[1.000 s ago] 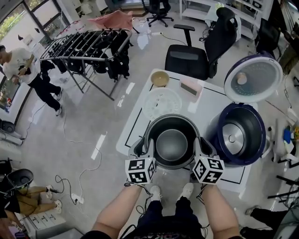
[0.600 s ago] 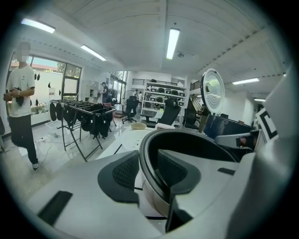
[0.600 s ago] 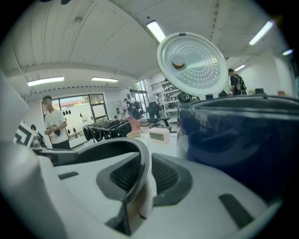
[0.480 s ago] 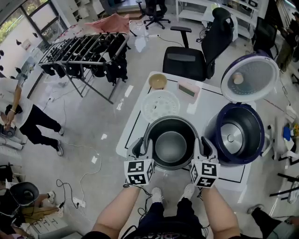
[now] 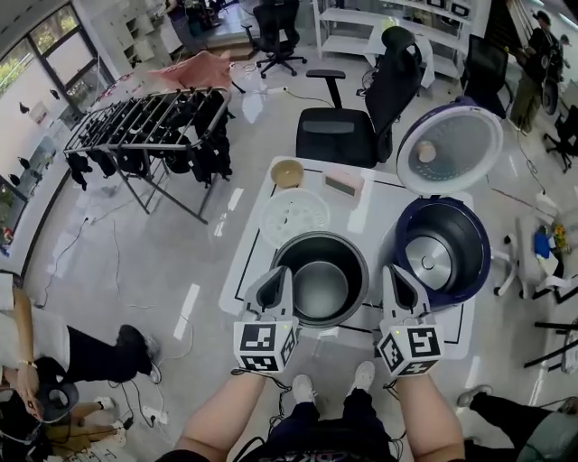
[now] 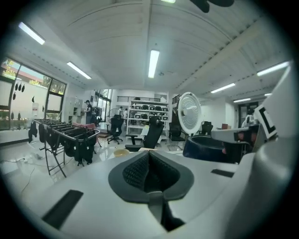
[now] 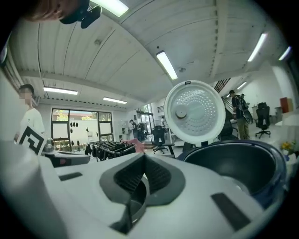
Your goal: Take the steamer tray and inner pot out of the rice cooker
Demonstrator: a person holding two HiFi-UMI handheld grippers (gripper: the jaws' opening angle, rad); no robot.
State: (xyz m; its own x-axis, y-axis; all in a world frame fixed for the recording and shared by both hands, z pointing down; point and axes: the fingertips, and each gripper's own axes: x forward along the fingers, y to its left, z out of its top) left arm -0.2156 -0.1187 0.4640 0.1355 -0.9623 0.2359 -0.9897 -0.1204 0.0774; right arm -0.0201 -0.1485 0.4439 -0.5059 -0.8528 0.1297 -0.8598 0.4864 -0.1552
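While 2 tools [image 5: 275, 284] [image 5: 403, 284] hover, inner pot [image 5: 321, 287] sits between.

A white table [image 5: 248, 262] marked with a thin black outline stands on a pale, glossy floor. At its far end sit a small tan bowl [image 5: 287, 173] and, just to the right of it, a flat pinkish box [image 5: 344, 184]. Behind the table is a black office chair [image 5: 330, 135] with armrests and a tall back. To the left, a metal drying rack [image 5: 135, 126] carries dark clothes, and a pink cloth [image 5: 200, 69] lies over its far end. A second office chair [image 5: 274, 32] stands farther back, near white shelves [image 5: 433, 23]. Cables trail across the floor to a power strip [image 5: 152, 417]. One person [image 5: 535, 45] stands at the far right; another [image 5: 90, 352], in black trousers, is at the lower left.
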